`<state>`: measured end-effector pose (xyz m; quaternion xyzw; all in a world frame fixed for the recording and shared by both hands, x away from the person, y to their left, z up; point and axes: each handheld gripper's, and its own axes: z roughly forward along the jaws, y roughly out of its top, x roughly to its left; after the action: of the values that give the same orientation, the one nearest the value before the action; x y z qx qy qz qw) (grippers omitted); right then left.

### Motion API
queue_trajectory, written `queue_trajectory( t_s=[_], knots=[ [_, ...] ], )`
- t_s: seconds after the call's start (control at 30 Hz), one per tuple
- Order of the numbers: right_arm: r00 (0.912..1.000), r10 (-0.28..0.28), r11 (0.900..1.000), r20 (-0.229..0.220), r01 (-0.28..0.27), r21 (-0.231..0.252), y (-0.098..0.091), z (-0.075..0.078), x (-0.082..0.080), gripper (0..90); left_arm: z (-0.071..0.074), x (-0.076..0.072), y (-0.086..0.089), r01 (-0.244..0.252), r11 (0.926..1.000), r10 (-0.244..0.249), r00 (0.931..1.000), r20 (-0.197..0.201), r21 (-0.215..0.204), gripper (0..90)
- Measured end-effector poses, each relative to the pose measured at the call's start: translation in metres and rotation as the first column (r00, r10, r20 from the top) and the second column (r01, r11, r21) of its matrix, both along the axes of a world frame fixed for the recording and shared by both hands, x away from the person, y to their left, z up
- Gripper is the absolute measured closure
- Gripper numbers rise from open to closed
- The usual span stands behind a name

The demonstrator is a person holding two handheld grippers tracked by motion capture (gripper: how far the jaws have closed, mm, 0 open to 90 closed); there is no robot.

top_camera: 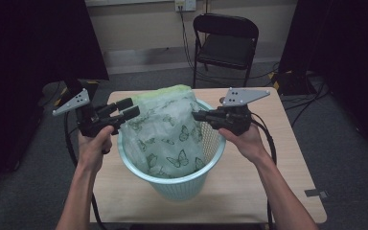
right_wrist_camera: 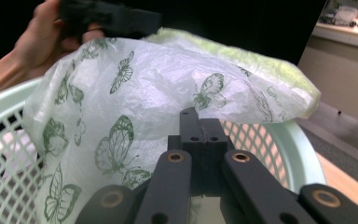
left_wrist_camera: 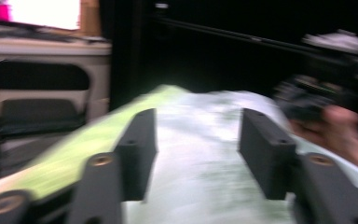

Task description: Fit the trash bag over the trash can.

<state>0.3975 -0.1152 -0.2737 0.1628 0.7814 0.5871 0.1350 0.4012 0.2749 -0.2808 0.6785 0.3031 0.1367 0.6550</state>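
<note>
Thin plastic is the weak point here: the bag (top_camera: 170,132) stands half in the basket (top_camera: 172,184) on the table (top_camera: 287,167), only partly spread. The right gripper (right_wrist_camera: 200,122), jaws together, seems to pinch the film at the near rim, and a hard tug could tear it or tip the light basket. Farther off, the left gripper (top_camera: 127,109) stands half open at the bag's other edge, gripping nothing, so that side may sag inside.

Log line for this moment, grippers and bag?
left gripper: open, beside butterfly-printed plastic bag | right gripper: shut at bag | bag: in pale green mesh basket
</note>
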Motion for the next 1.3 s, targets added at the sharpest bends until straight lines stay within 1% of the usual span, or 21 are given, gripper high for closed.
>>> queue_trajectory(
  t_s=[0.1,0.13,0.17,0.2,0.23,0.33,0.37,0.4,0.47,0.53,0.57,0.7,0.73,0.77,0.8,0.97,1.03,1.2,1.23,1.27,1.3],
  knots=[
    [0.9998,-0.011,0.9999,-0.014,0.01,-0.013,-0.007,-0.003,0.0,90.0,-0.009,0.012,0.001,-0.054,0.9974,0.056,0.9978,-0.034,0.048,34.0],
    [0.9997,-0.017,0.9998,-0.019,0.016,-0.012,-0.009,-0.004,0.001,83.8,-0.012,0.015,0.001,-0.057,0.9971,0.059,0.9971,-0.049,0.05,31.2],
    [0.9993,-0.032,0.9994,-0.02,0.031,-0.011,-0.012,-0.005,0.002,74.0,-0.016,0.018,0.002,-0.049,0.9977,0.052,0.9961,-0.071,0.048,29.6],
    [0.9993,-0.032,0.9994,-0.02,0.031,-0.011,-0.012,-0.005,0.002,74.0,-0.018,0.021,0.004,-0.04,0.9988,0.043,0.9944,-0.097,0.027,29.6],
    [0.999,-0.04,0.9992,-0.02,0.039,-0.009,-0.014,-0.005,0.002,69.7,-0.019,0.021,0.005,-0.037,0.9992,0.039,0.9948,-0.094,0.017,27.6],
    [0.998,-0.06,0.9982,-0.019,0.06,-0.006,-0.017,-0.005,0.001,59.3,-0.02,0.021,0.006,-0.037,0.9986,0.041,0.9939,-0.103,0.038,30.5],
    [0.9976,-0.067,0.9978,-0.019,0.067,-0.001,-0.018,-0.004,0.001,57.0,-0.021,0.022,0.007,-0.018,0.9993,0.022,0.9929,-0.117,0.034,31.1],
    [0.996,-0.088,0.996,-0.014,0.088,0.016,-0.019,-0.003,0.001,54.5,-0.024,0.026,0.008,0.038,0.9993,-0.037,0.9873,-0.155,0.006,32.9],
    [0.9954,-0.095,0.9951,-0.013,0.095,0.026,-0.019,-0.002,0.002,54.0,-0.025,0.027,0.008,0.044,0.9988,-0.04,0.9874,-0.153,0.023,36.1],
    [0.9939,-0.109,0.9932,-0.012,0.11,0.039,-0.019,0.0,0.003,51.3,-0.026,0.027,0.009,0.052,0.9979,-0.046,0.9889,-0.141,0.039,57.1],
    [0.9929,-0.119,0.9917,-0.012,0.119,0.049,-0.018,0.001,0.005,49.9,-0.026,0.026,0.009,0.031,0.9986,-0.025,0.9911,-0.13,0.042,70.3],
    [0.9913,-0.13,0.99,-0.017,0.131,0.052,-0.015,0.003,0.011,47.2,-0.023,0.023,0.011,0.007,0.9984,-0.003,0.9969,-0.079,0.056,75.2],
    [0.9903,-0.138,0.989,-0.019,0.138,0.052,-0.012,0.004,0.016,45.1,-0.021,0.021,0.013,-0.014,0.9988,0.017,0.9978,-0.065,0.046,86.8],
    [0.9903,-0.138,0.989,-0.019,0.138,0.052,-0.012,0.004,0.016,45.1,-0.02,0.021,0.015,-0.009,0.9998,0.01,0.998,-0.062,0.017,86.8],
    [0.9896,-0.142,0.9882,-0.023,0.143,0.055,-0.01,0.005,0.018,44.2,-0.018,0.018,0.015,-0.002,1.0,0.002,0.9994,-0.036,0.005,87.4],
    [0.9875,-0.157,0.9855,-0.014,0.158,0.063,-0.002,0.014,0.026,37.4,-0.004,0.001,0.007,0.059,0.998,-0.057,0.9968,0.055,-0.023,88.4],
    [0.9869,-0.161,0.9847,-0.011,0.161,0.066,-0.001,0.016,0.027,36.1,0.007,-0.008,0.004,0.087,0.9952,-0.082,0.9908,0.108,-0.045,88.4],
    [0.9883,-0.151,0.9829,-0.022,0.153,0.103,0.001,0.022,0.033,32.2,0.026,-0.023,0.0,0.153,0.9846,-0.135,0.9739,0.182,-0.085,88.5],
    [0.9936,-0.11,0.9849,-0.028,0.112,0.132,0.002,0.023,0.035,33.3,0.029,-0.026,-0.001,0.16,0.983,-0.14,0.9697,0.2,-0.09,88.5],
    [0.9936,-0.11,0.9849,-0.028,0.112,0.132,0.002,0.023,0.035,33.3,0.029,-0.026,-0.001,0.16,0.983,-0.14,0.9697,0.2,-0.09,88.5],
    [0.9968,-0.064,0.9873,-0.048,0.07,0.143,0.004,0.022,0.04,36.4,0.029,-0.027,-0.003,0.17,0.9813,-0.149,0.9679,0.202,-0.091,88.5]
  ],
)
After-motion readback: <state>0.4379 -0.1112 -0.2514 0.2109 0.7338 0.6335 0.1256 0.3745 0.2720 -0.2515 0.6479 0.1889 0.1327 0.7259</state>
